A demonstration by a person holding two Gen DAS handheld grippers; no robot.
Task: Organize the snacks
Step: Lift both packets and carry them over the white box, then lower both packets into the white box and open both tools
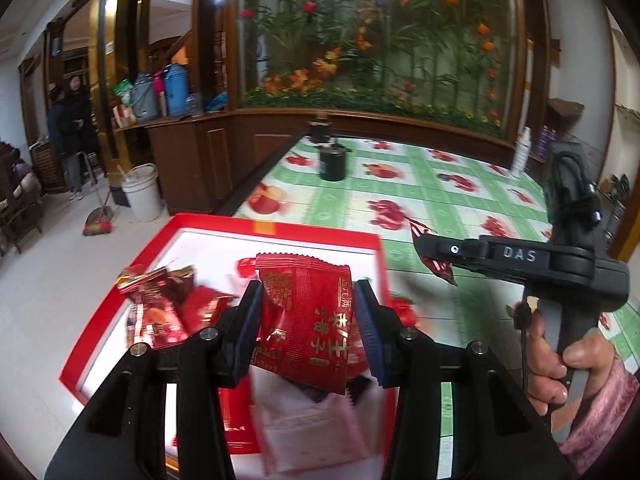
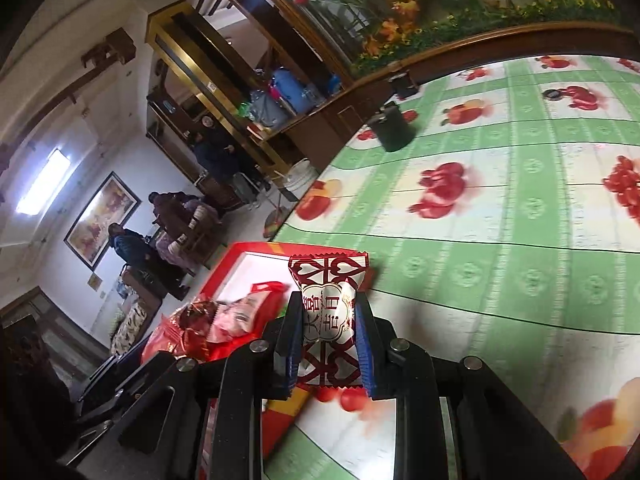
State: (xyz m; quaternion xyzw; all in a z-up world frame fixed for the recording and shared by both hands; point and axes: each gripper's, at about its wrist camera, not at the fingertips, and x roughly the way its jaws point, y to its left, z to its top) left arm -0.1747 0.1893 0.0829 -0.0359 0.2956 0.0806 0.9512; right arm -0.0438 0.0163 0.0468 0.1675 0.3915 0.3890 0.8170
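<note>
Two grips: left gripper (image 1: 308, 320) jaws clamp red snack packet (image 1: 306, 320); right gripper (image 2: 328, 336) jaws clamp white-and-red candy (image 2: 329, 316)

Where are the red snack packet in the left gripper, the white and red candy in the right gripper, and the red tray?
red snack packet (image 1: 306, 320), left wrist view, middle of its printed face.
white and red candy (image 2: 329, 320), right wrist view, its white centre label.
red tray (image 1: 280, 227), left wrist view, its far rim.

left hand-held gripper (image 1: 308, 320) clamped, right hand-held gripper (image 2: 329, 326) clamped
</note>
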